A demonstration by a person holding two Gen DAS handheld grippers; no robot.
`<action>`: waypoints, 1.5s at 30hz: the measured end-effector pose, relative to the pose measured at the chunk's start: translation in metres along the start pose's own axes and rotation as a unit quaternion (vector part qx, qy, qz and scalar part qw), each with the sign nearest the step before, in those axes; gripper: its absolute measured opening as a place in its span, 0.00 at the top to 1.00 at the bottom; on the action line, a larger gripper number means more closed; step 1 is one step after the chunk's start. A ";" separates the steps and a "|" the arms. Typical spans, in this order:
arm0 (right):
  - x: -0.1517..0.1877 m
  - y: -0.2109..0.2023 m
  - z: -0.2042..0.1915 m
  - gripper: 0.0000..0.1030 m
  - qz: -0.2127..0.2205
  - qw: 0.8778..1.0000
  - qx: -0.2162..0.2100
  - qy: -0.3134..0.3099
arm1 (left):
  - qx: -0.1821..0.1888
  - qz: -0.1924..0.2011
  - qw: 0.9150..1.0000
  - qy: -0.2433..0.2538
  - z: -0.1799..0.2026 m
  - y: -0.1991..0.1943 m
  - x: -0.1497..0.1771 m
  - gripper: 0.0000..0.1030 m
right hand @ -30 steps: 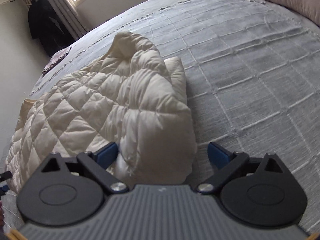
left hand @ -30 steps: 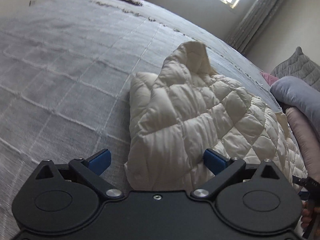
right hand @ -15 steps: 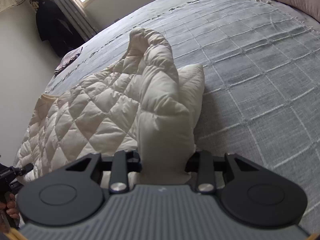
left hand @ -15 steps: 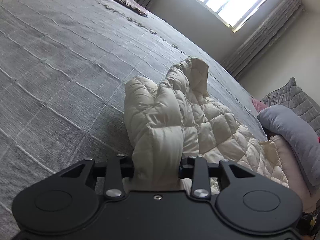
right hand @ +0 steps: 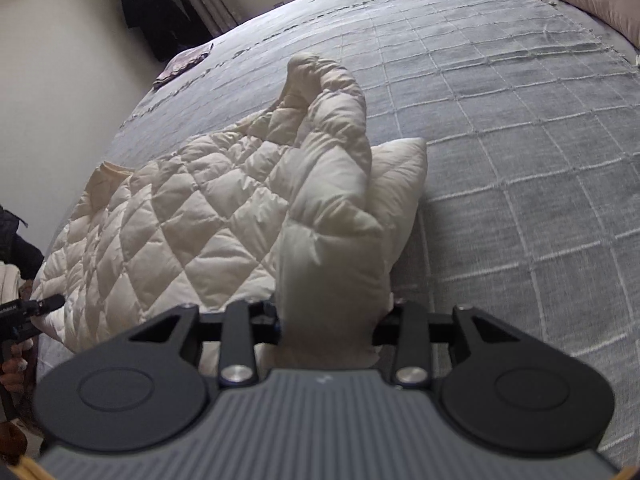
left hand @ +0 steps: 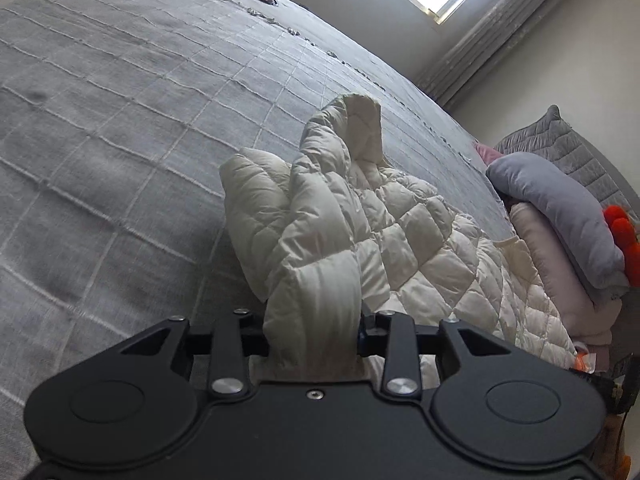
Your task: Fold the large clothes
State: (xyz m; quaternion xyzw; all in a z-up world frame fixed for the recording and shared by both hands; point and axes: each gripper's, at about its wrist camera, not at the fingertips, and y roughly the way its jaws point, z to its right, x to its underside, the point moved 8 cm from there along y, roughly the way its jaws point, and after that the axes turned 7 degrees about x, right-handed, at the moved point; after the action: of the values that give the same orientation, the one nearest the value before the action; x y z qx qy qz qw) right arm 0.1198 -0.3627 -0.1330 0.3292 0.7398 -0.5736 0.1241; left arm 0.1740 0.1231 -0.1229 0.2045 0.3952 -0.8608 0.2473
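Note:
A cream quilted puffer jacket [left hand: 400,240] lies on a grey checked bedspread [left hand: 120,120], partly folded, with one end humped up. My left gripper [left hand: 314,332] grips a thick fold of its near edge; the pads press into the fabric while the jaws are opening slightly. In the right wrist view the same jacket [right hand: 192,216] spreads to the left. My right gripper [right hand: 332,320] pinches another padded fold, lifted off the bedspread [right hand: 520,160], and its jaws are also opening a little. The fabric hides the fingertips of both grippers.
Grey [left hand: 560,208] and pink [left hand: 552,264] pillows lie at the bed's right side, beside a red-orange object [left hand: 624,232]. A small folded cloth [right hand: 182,64] sits at the far corner. A dark garment [right hand: 160,8] hangs on the wall. A hand with black gear [right hand: 20,320] shows at the left edge.
Both grippers went from wide open around the jacket's edge to closed on it. The gripped folds have risen and been drawn along the bed, bunching the jacket.

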 end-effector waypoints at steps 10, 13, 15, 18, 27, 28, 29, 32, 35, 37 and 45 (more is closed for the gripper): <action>-0.013 -0.034 -0.002 0.26 0.073 0.995 0.072 -0.008 | 0.004 0.003 0.998 -0.060 -0.032 0.004 0.023 0.26; -0.022 -0.046 -0.021 0.26 0.113 0.990 0.076 -0.025 | 0.032 0.013 0.994 -0.104 -0.037 0.015 0.027 0.26; -0.026 -0.042 -0.039 0.26 0.132 0.987 0.073 -0.051 | 0.043 0.029 0.991 -0.121 -0.038 0.020 0.026 0.26; -0.025 -0.033 -0.079 0.32 0.151 0.982 0.063 -0.094 | 0.047 0.052 0.988 -0.138 -0.038 0.023 0.025 0.29; 0.005 0.041 -0.184 0.68 0.119 0.976 -0.010 -0.179 | 0.023 0.106 0.989 -0.103 -0.018 0.007 0.017 0.66; 0.008 0.048 -0.187 0.68 0.120 0.974 -0.001 -0.193 | 0.019 0.121 0.989 -0.083 -0.010 0.000 0.014 0.68; 0.012 0.056 -0.188 0.68 0.114 0.973 0.003 -0.202 | 0.019 0.136 0.989 -0.062 0.000 -0.006 0.011 0.69; 0.021 0.083 -0.183 0.68 0.084 0.976 0.005 -0.202 | 0.044 0.181 0.983 0.007 0.040 -0.024 0.001 0.71; 0.022 0.096 -0.180 0.68 0.070 0.980 -0.008 -0.186 | 0.096 0.205 0.970 0.090 0.098 -0.033 -0.004 0.71; 0.021 0.099 -0.177 0.68 0.064 0.982 -0.024 -0.173 | 0.137 0.198 0.960 0.144 0.139 -0.025 -0.003 0.71; 0.005 0.090 -0.135 0.72 0.031 0.986 -0.134 -0.097 | 0.205 0.110 0.936 0.263 0.241 0.045 0.026 0.70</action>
State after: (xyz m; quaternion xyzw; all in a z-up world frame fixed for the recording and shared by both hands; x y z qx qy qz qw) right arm 0.1984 -0.2241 -0.1630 0.2756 0.7838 -0.4943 0.2557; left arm 0.1423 -0.0975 -0.0172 0.5123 0.2365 -0.8057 0.1804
